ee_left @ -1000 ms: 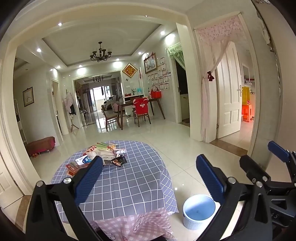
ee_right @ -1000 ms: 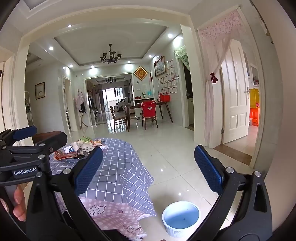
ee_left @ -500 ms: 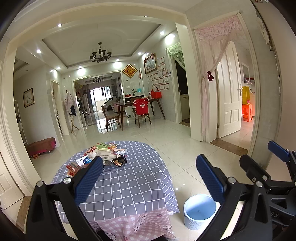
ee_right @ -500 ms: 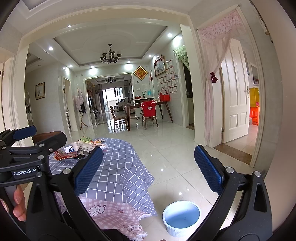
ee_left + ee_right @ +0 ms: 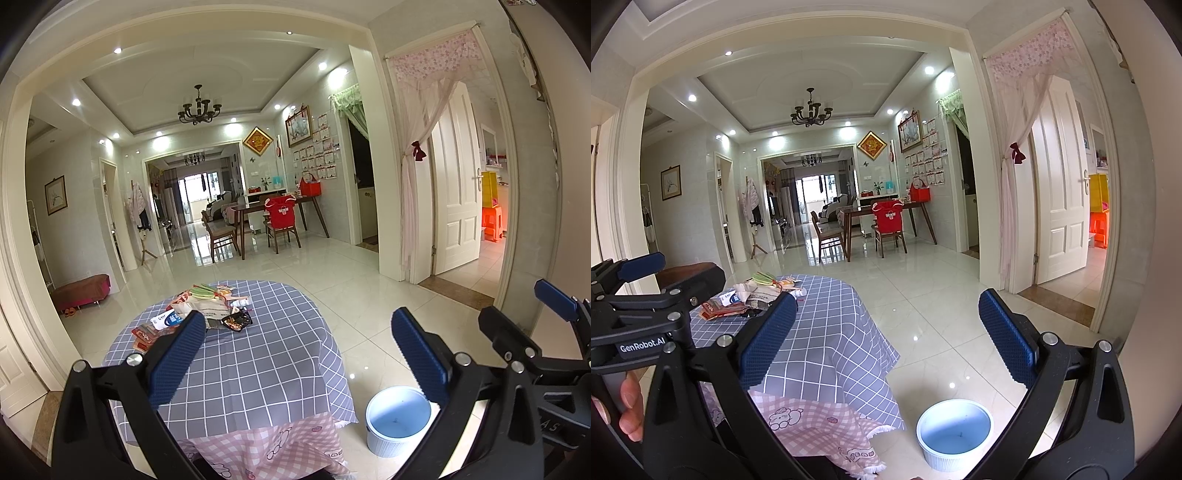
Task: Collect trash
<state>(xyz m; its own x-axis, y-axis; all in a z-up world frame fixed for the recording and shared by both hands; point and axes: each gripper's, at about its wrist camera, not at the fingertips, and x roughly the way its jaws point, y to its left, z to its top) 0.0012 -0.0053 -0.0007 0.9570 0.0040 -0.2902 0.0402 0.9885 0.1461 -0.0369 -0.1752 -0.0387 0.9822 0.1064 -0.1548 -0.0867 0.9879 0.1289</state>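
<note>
Your left gripper [image 5: 299, 354] is spread wide, nothing between the blue pads [image 5: 177, 354] — it hangs over the near edge of the round table [image 5: 258, 369] with the grey-blue checked cloth. Your right gripper [image 5: 886, 336] is just as wide apart and empty; it sits to the right of the left one, over the floor between the table and the bin.

The trash pile [image 5: 207, 310] is on the far left part of the tabletop: crumpled white paper, a green-striped wrapper at the far end, a black snack packet [image 5: 236, 320] on its right edge, red and blue-white packets [image 5: 147, 334] on the near left. All of it is well apart from both grippers.

The light blue bin [image 5: 399, 421] stands on the tile floor just right of the table, near you; upright, looks empty apart from a small dark speck. A pink checked undercloth [image 5: 812, 424] hangs below the grey one at the near side.

Your left hand's fingers [image 5: 628, 402] show at the lower left of the right wrist view, wrapped on the left gripper's handle.
</note>
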